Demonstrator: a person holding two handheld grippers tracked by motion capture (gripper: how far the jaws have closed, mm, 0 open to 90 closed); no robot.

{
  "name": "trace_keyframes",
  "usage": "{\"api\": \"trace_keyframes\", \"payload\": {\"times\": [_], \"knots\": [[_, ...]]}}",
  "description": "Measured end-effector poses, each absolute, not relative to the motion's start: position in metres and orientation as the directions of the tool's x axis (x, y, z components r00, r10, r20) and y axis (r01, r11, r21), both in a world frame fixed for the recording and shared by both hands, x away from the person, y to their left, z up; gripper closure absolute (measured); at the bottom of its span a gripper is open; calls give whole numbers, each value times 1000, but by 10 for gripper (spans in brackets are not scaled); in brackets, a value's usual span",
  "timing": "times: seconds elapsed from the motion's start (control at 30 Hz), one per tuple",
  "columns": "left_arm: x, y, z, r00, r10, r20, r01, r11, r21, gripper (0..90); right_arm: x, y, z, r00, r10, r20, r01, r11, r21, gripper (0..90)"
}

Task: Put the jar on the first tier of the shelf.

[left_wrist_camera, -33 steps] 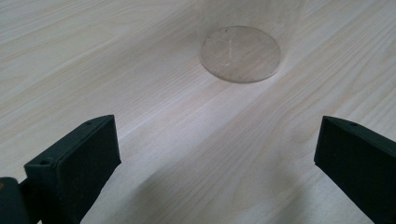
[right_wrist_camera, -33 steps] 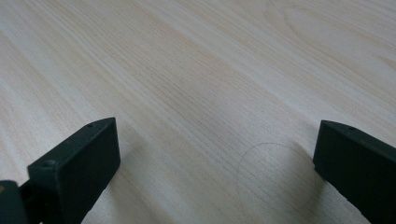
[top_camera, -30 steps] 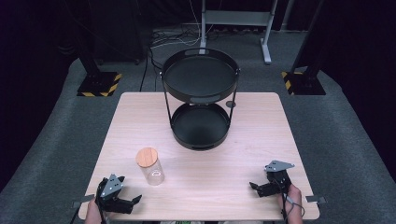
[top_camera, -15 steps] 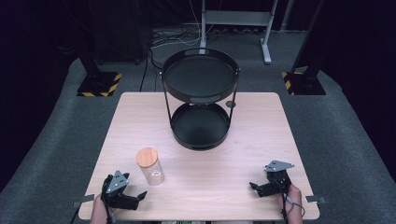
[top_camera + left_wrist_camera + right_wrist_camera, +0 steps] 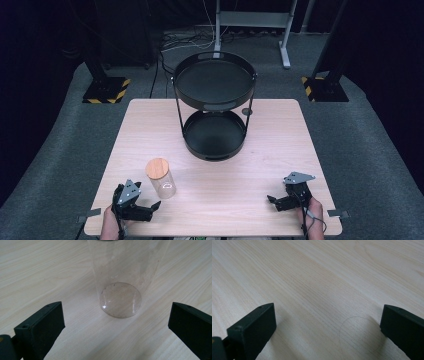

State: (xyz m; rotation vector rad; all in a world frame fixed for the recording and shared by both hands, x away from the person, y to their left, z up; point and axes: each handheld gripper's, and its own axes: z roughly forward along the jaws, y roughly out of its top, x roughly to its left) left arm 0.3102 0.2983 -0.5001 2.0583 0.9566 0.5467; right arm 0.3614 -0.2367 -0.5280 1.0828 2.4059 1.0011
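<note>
Left gripper view: jaws were wide open w/ nothing between them, clear jar (image 5: 122, 287) stood just ahead, centred in the gap, not touching. Left gripper (image 5: 148, 208) sat low at table's (image 5: 280, 150) near-left edge, pointed at jar base. Jar was upright w/ wooden lid (image 5: 157, 168) on, near-left part of table. Right gripper view: jaws also wide open, empty, bare wood ahead. Right gripper (image 5: 274, 201) was at near-right edge, well apart from jar. Black 2-tier tray rack (image 5: 214, 107) stood at far-centre of table, both tiers empty, well apart from jar and both grippers.
</note>
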Motion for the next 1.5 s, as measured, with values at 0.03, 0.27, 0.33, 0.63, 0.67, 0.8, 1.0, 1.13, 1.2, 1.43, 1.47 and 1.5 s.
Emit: {"api": "trace_keyframes", "payload": {"times": [0.03, 0.27, 0.33, 0.63, 0.67, 0.8, 1.0, 1.13, 1.2, 1.43, 1.47, 1.5], "knots": [[311, 297, -499, 623, 780, 52, 443, -407, 799, 1, 361, -237, -528, -662, 749, -3, 526, 468, 710, 0], [316, 291, -488, 614, 787, 62, 440, -407, 800, 1, 362, -237, -528, -662, 749, -2, 526, 468, 710, 0], [317, 289, -485, 612, 789, 64, 435, -402, 806, 1, 362, -237, -528, -663, 749, -2, 527, 468, 710, 0], [326, 278, -473, 595, 800, 75, 433, -398, 809, 1, 362, -237, -528, -664, 748, -1, 526, 468, 710, 0], [326, 277, -471, 597, 799, 76, 431, -399, 809, 1, 362, -237, -528, -664, 748, -1, 526, 468, 710, 0], [330, 272, -465, 599, 795, 97, 427, -419, 801, 2, 362, -237, -528, -664, 748, -1, 527, 468, 710, 0], [334, 267, -460, 596, 795, 110, 423, -427, 799, 2, 362, -237, -528, -665, 747, -2, 526, 469, 710, 0], [337, 265, -459, 592, 798, 109, 422, -423, 802, 1, 362, -237, -528, -665, 747, -1, 526, 469, 710, 0], [338, 265, -459, 589, 801, 107, 424, -419, 803, 1, 362, -237, -528, -665, 747, -1, 526, 469, 710, 0], [341, 261, -458, 589, 800, 113, 417, -420, 806, 0, 362, -237, -528, -665, 747, -1, 526, 469, 709, 0], [342, 261, -458, 589, 801, 111, 418, -419, 806, 0, 362, -237, -528, -665, 747, -1, 526, 469, 709, 0], [342, 260, -458, 587, 802, 112, 418, -418, 807, 0, 362, -237, -528, -665, 747, -1, 526, 469, 709, 0]]}}
